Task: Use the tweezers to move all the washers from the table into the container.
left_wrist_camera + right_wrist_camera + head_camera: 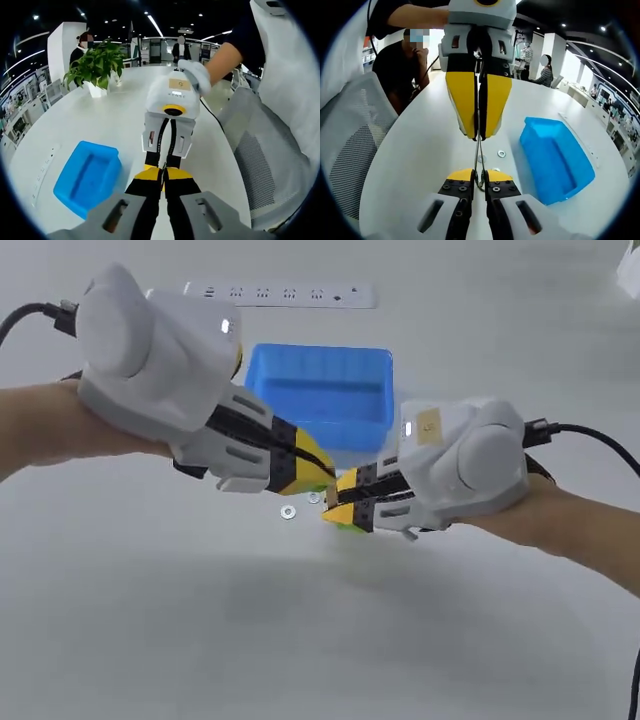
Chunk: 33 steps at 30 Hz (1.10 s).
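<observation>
Right gripper view shows thin metal tweezers running straight between the two grippers above the smooth white table. The left gripper has its yellow-tipped jaws pressed together on one end, and the right gripper pinches the other end. Small flat ring-shaped washers lie on the table near the rectangular blue plastic container, on its gripper side. A long white power strip lies beyond the container.

1. Bright and even from overhead; bleaches the white table in the head view.
2. Only a faint, soft-edged shadow there.
3. Heavy fisheye bending at both gripper views' edges.
4. Glaring ceiling lights against darkness; mildly soft throughout.
</observation>
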{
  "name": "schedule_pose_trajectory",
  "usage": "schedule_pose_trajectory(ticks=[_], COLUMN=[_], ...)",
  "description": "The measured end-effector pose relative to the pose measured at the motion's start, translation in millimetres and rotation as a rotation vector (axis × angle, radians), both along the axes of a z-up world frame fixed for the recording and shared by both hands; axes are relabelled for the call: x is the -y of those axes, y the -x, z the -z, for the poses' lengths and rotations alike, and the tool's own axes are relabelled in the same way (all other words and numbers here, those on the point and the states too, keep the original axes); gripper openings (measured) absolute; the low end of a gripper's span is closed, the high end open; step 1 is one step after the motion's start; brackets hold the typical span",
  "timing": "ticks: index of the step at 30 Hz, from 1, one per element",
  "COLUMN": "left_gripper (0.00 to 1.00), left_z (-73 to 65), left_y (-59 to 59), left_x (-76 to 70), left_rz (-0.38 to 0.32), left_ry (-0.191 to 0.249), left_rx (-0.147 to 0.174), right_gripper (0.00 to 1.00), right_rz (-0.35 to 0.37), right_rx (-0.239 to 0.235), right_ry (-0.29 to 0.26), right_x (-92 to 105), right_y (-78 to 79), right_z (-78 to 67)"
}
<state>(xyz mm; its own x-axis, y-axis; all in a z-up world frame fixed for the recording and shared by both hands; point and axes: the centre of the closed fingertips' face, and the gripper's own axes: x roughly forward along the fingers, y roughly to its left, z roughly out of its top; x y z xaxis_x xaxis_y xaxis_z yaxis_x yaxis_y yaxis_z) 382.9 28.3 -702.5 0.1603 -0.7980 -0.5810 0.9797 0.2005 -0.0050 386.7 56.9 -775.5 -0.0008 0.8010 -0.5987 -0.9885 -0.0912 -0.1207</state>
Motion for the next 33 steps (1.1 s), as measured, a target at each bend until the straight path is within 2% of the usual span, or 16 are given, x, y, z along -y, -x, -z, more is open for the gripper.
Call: schedule_pose_trajectory(ticks=[1,2,3,5,7,9,12,15,20,22,25,27,30,32,33], left_gripper=[0.06,0.06,0.07,0.11,0.17,0.25,0.30,0.34,0.49,0.53,0.61,0.66,0.74,0.81,0.85], left_z=[0.1,0.5,2.6,7.8,10.3,8.2,2.8,1.4,1.0,2.0,0.2,-1.6,-8.7,-11.5,-14.5], left_y=[-0.1,0.1,1.6,1.7,3.4,2.4,0.6,2.1,6.9,9.5,14.0,15.0,17.4,18.4,16.7], left_x=[-0.2,-0.6,-2.3,-6.0,-7.7,-7.8,-9.4,-12.4,-22.7,-32.1,-41.8,-49.0,-59.5,-64.6,-68.1], left_rz=[-0.001,-0.010,-0.039,-0.028,-0.034,-0.051,-0.085,-0.108,-0.156,-0.194,-0.251,-0.291,-0.359,-0.389,-0.418], left_ry=[0.000,0.001,-0.001,-0.030,-0.035,-0.011,0.018,0.024,0.025,0.022,0.047,0.052,0.096,0.110,0.126], left_rx=[-0.002,-0.018,-0.067,-0.046,-0.055,-0.033,-0.013,-0.003,0.011,0.022,0.019,0.030,0.040,0.048,0.066], right_gripper=[0.08,0.08,0.08,0.08,0.08,0.08,0.08,0.09,0.09,0.09,0.09,0.09,0.09,0.09,0.09], right_rz=[0.002,0.003,0.003,0.014,0.016,0.021,0.020,0.023,0.027,0.023,0.019,0.019,0.013,0.013,0.014], right_rx=[0.002,0.004,0.007,0.001,0.004,0.002,0.002,0.003,0.003,0.004,0.008,0.012,0.031,0.031,0.031], right_ry=[-0.001,-0.002,-0.002,-0.006,-0.005,-0.007,-0.010,-0.016,-0.038,-0.045,-0.052,-0.056,-0.056,-0.058,-0.061], right_x=[0.0,-0.1,-0.1,0.0,0.9,1.3,1.8,0.9,-1.3,-2.0,-1.9,-1.5,-0.4,0.0,0.1], right_y=[-0.3,-0.5,-0.5,-0.7,-1.6,-1.9,-1.2,-0.6,-1.1,-0.6,-0.1,-0.6,-2.9,-4.1,-5.1], right_z=[-0.1,0.0,0.0,-0.4,-0.1,-0.3,-1.5,-5.8,-18.0,-24.0,-31.1,-35.7,-43.3,-47.4,-50.4])
